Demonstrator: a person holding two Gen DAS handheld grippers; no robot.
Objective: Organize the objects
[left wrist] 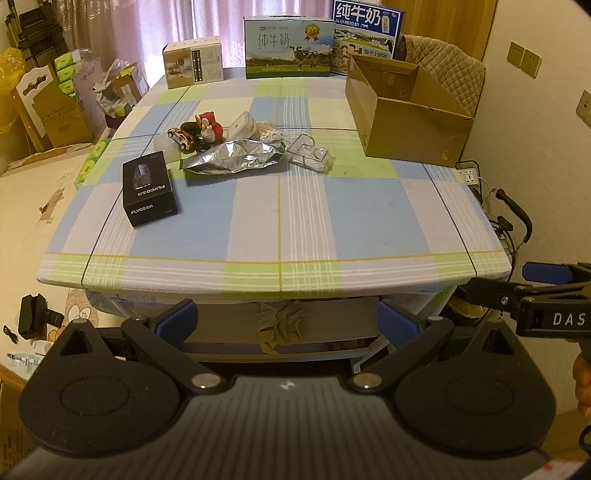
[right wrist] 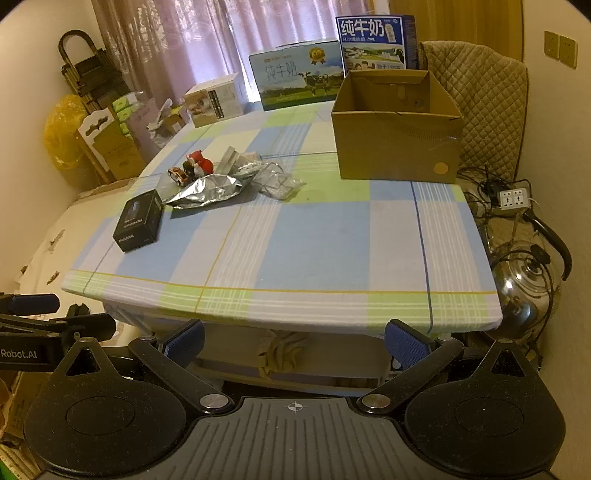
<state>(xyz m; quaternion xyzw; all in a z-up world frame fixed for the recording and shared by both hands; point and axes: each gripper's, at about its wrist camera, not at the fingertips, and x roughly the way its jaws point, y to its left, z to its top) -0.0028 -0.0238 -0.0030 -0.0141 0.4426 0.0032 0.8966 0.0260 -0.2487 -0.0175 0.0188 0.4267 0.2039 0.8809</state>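
1. The left tool [left wrist: 284, 321] and the right tool [right wrist: 294, 343] both gape wide and empty, short of the checked surface [left wrist: 332, 206].
2. On it, a black box [left wrist: 150, 188] lies nearest.
3. Beyond it come a foil pouch [left wrist: 232, 159] and a red figurine [left wrist: 210, 125].
4. The open cardboard box [right wrist: 397, 142] stands far right.

Black box [left wrist: 150, 187]: "FLYCO" on top face and front side. Green milk carton [left wrist: 288, 48]: "纯牛奶". Blue milk carton [left wrist: 367, 29]: "纯牛奶", partial "1955" lower down. Right gripper [left wrist: 546, 291] body: "DAS". Left gripper [right wrist: 33, 321] body: "Robot.AI".
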